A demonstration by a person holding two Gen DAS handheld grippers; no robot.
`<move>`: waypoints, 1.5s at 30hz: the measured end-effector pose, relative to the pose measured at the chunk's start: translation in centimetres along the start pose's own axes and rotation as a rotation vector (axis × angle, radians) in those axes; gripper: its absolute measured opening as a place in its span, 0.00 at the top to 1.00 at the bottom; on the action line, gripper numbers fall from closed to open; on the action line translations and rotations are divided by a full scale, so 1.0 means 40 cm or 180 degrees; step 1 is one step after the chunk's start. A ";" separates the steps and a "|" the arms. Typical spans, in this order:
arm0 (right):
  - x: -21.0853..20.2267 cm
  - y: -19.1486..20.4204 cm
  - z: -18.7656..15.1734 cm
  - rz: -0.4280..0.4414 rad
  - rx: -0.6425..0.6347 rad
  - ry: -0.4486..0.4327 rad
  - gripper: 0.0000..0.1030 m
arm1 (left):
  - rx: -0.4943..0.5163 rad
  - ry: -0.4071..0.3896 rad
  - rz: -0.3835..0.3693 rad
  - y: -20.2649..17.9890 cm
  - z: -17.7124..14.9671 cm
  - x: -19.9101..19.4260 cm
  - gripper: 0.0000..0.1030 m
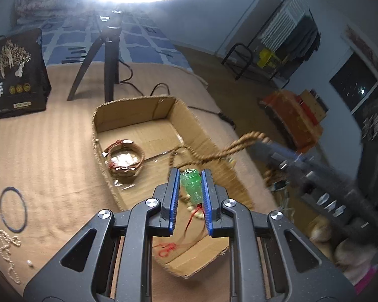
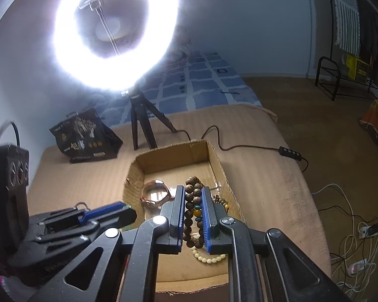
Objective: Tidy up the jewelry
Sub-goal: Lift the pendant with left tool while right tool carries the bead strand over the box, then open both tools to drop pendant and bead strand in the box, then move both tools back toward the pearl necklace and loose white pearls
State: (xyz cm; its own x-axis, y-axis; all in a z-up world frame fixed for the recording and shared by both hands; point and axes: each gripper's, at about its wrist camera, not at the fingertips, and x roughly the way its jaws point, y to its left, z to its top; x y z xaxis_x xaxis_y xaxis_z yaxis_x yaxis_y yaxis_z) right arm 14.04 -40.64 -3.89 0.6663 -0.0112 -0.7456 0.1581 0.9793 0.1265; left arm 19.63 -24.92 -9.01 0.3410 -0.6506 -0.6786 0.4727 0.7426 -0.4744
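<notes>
**Jewelry held over the box by both claws**

Jewelry is being gathered into a cardboard box [image 1: 138,130] on a bed covered in a tan blanket [image 1: 50,151]. The left claw [image 1: 190,196] is closed on a green pendant [image 1: 191,187], whose red cord [image 1: 192,216] trails into the box. The right claw [image 2: 192,216] is closed on a strand of dark wooden beads [image 2: 190,209] above the box; a woven bracelet [image 1: 124,159] already lies inside.

The bead strand and the pendant cord could be tangled if both are released together, since they hang close. A loop could also be caught on the box wall.

Whether pendant and beads belong to one necklace cannot be told. The right claw is blurred in the left view. A blue ring [image 1: 13,209] and pearl chain [image 1: 8,251] wait outside the box.
</notes>
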 end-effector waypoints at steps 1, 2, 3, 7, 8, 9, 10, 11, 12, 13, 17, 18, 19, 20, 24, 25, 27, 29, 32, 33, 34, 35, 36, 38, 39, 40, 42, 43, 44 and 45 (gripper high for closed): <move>0.006 -0.003 -0.002 -0.0001 0.0012 0.0019 0.90 | 0.0002 -0.0019 -0.0006 0.000 0.003 -0.001 0.85; 0.013 -0.007 -0.005 -0.0002 0.0026 0.0044 0.90 | 0.0015 -0.0039 0.0012 0.000 0.006 -0.001 0.84; 0.021 -0.010 -0.008 0.0000 0.0038 0.0073 0.90 | 0.0008 -0.0046 0.0030 0.005 0.007 0.003 0.85; 0.050 -0.012 -0.020 -0.0003 0.0022 0.0191 0.90 | -0.0036 0.0040 0.0081 0.028 0.003 0.030 0.84; 0.054 -0.011 -0.022 -0.0002 0.0016 0.0213 0.89 | -0.0024 0.0054 0.0129 0.032 0.001 0.037 0.84; 0.058 -0.010 -0.024 -0.0001 0.0011 0.0244 0.86 | -0.0013 0.0064 0.0180 0.036 -0.001 0.042 0.84; 0.063 -0.009 -0.027 0.0000 -0.0002 0.0278 0.79 | -0.0015 0.0093 0.0216 0.038 -0.001 0.048 0.84; 0.065 -0.008 -0.029 -0.0009 -0.0010 0.0286 0.73 | -0.0012 0.0114 0.0222 0.039 -0.001 0.050 0.84; 0.064 -0.007 -0.030 -0.0044 -0.0022 0.0285 0.65 | 0.0004 0.0122 0.0246 0.040 -0.002 0.051 0.83; 0.064 -0.007 -0.031 -0.0076 -0.0028 0.0287 0.56 | 0.0019 0.0119 0.0278 0.039 -0.004 0.049 0.77; 0.054 -0.012 -0.032 -0.0123 -0.0010 0.0254 0.42 | 0.0107 0.0066 0.0400 0.038 -0.006 0.034 0.68; 0.052 -0.013 -0.032 -0.0125 -0.0004 0.0252 0.42 | 0.0125 0.0051 0.0428 0.037 -0.007 0.028 0.68; 0.047 -0.015 -0.033 -0.0126 0.0007 0.0241 0.42 | 0.0131 0.0043 0.0440 0.037 -0.008 0.022 0.68; 0.043 -0.015 -0.033 -0.0127 0.0013 0.0234 0.42 | 0.0137 0.0036 0.0449 0.038 -0.009 0.015 0.68; 0.025 -0.009 -0.037 -0.0128 -0.0001 0.0183 0.32 | 0.0206 -0.0008 0.0530 0.037 -0.012 -0.019 0.68; 0.019 -0.005 -0.039 -0.0128 -0.0010 0.0165 0.29 | 0.0219 -0.0013 0.0546 0.038 -0.012 -0.025 0.68; 0.010 0.002 -0.041 -0.0099 -0.0027 0.0136 0.26 | 0.0261 -0.0036 0.0612 0.042 -0.016 -0.049 0.68; -0.003 0.011 -0.045 -0.0046 -0.0028 0.0092 0.22 | 0.0282 -0.0058 0.0660 0.049 -0.020 -0.071 0.68; -0.024 0.027 -0.054 0.0056 0.0022 -0.0028 0.21 | 0.0317 -0.0103 0.0780 0.068 -0.030 -0.114 0.68; -0.031 0.034 -0.058 0.0110 0.0041 -0.0076 0.20 | 0.0331 -0.0114 0.0825 0.078 -0.035 -0.131 0.68; -0.035 0.041 -0.059 0.0140 0.0047 -0.0100 0.17 | 0.0344 -0.0122 0.0854 0.083 -0.037 -0.142 0.68; -0.040 0.050 -0.061 0.0174 0.0039 -0.0136 0.16 | 0.0370 -0.0136 0.0909 0.092 -0.042 -0.159 0.68; -0.044 0.057 -0.061 0.0193 0.0017 -0.0159 0.13 | 0.0394 -0.0144 0.0967 0.104 -0.047 -0.177 0.68; -0.051 0.080 -0.061 0.0211 -0.0079 -0.0187 0.10 | 0.0376 -0.0144 0.1029 0.129 -0.056 -0.206 0.68; -0.053 0.094 -0.059 0.0209 -0.0135 -0.0194 0.09 | 0.0344 -0.0141 0.1048 0.147 -0.060 -0.223 0.68; -0.053 0.107 -0.058 0.0208 -0.0175 -0.0197 0.07 | 0.0318 -0.0139 0.1070 0.163 -0.065 -0.237 0.67; -0.053 0.127 -0.058 0.0227 -0.0217 -0.0192 0.03 | 0.0264 -0.0135 0.1125 0.196 -0.075 -0.263 0.63; -0.051 0.137 -0.057 0.0239 -0.0236 -0.0171 0.03 | 0.0231 -0.0131 0.1151 0.217 -0.080 -0.279 0.56; -0.049 0.144 -0.056 0.0245 -0.0253 -0.0147 0.03 | 0.0200 -0.0138 0.1170 0.233 -0.083 -0.291 0.55; -0.045 0.157 -0.056 0.0256 -0.0285 -0.0110 0.03 | 0.0151 -0.0141 0.1195 0.256 -0.088 -0.306 0.54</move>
State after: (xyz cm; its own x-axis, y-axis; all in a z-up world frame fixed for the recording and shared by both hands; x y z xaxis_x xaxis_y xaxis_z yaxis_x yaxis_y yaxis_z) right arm 12.21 -34.02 -3.21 0.6993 0.0626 -0.7121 0.0385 0.9914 0.1249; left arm 17.45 -8.80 -7.54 0.5319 -0.3416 -0.7748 0.3449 0.9231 -0.1702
